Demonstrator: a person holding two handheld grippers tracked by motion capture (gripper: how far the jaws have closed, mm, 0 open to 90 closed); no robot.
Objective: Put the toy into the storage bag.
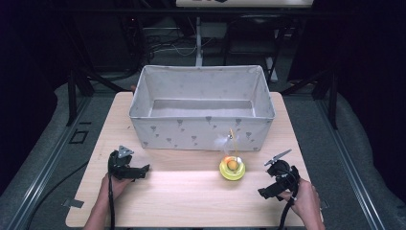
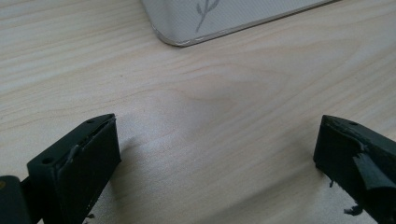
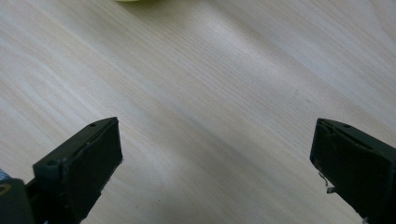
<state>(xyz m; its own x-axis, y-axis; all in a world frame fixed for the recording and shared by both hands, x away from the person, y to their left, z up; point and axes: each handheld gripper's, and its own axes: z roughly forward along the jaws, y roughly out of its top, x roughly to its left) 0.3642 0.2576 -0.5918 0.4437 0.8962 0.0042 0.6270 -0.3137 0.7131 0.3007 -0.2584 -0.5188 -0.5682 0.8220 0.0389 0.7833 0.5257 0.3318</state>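
Dark room all round, black frame rails and cables behind, pale wooden table (image 1: pixel 191 191) lit in the middle. Set across the far half of that table: grey fabric bin (image 1: pixel 201 129), open-topped, nothing visible inside, printed with small leaf marks, its long side facing the person, probably so things can go in over the near wall. Just in front of that wall, right of centre: yellow toy (image 1: pixel 232 168), a round yellow base with an orange ball in it and a thin stick with a pale tuft rising from the top, upright, close to the bin but seemingly not touching. Nearest to the right gripper (image 1: pixel 274 182), so likely the thing to be picked up; a yellow sliver of it at the top edge of the right gripper view (image 3: pixel 127 1). Right gripper low over the wood, aimed toward the toy's side, jaws spread wide with bare table between them, nothing grasped, ready for an approach. Left gripper (image 1: pixel 136 170) near the table's left side, well apart from the toy, pointing toward the bin's near left corner (image 2: pixel 182 39); jaws likewise spread wide over bare wood, nothing held, seemingly parked out of the way. Both hands at the near edge, forearms entering from below.
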